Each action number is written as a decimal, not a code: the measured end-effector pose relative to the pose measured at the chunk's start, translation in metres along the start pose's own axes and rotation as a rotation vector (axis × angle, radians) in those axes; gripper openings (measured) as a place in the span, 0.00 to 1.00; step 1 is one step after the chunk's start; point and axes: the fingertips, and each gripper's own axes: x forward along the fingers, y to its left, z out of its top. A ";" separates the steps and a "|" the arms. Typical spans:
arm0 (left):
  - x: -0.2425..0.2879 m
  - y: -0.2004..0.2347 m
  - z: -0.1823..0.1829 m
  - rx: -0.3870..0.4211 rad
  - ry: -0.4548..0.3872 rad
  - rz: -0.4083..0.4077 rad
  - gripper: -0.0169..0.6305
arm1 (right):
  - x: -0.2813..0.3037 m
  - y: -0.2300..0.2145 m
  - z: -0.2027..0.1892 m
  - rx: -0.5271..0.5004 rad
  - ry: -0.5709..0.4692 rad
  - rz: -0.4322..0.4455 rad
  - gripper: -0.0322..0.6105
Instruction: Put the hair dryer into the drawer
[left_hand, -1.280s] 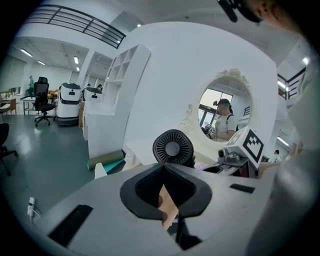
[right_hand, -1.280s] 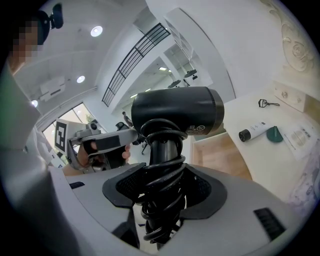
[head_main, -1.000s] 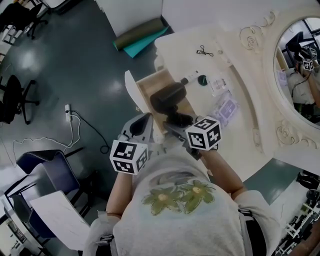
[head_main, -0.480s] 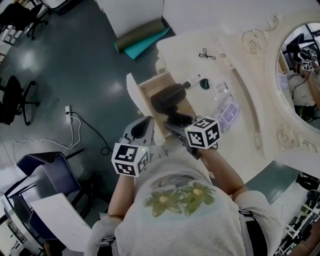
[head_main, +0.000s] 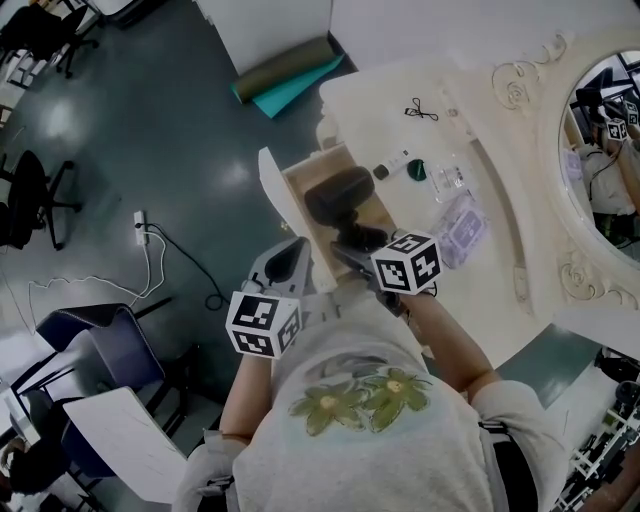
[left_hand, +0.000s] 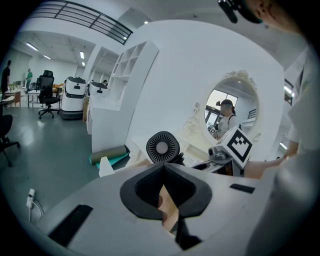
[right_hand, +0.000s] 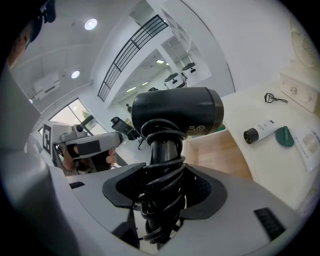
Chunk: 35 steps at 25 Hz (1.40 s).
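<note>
Right gripper (right_hand: 162, 185) is clamped on the cord-wrapped handle of the hair dryer (head_main: 338, 195), which hangs over the open wooden drawer (head_main: 298, 190) at the tabletop (head_main: 370, 100) edge. Left gripper (left_hand: 162, 167) has its jaw tips together on nothing, just beside the drawer's front corner.
</note>
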 end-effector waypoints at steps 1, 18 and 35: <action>0.000 0.001 -0.001 -0.002 0.001 0.000 0.04 | 0.001 -0.001 0.000 0.001 0.002 -0.001 0.40; -0.005 0.015 -0.010 -0.026 0.012 0.029 0.04 | 0.021 -0.015 -0.008 0.011 0.037 -0.020 0.40; -0.003 0.022 -0.022 -0.047 0.033 0.044 0.04 | 0.041 -0.030 -0.018 0.026 0.060 -0.028 0.40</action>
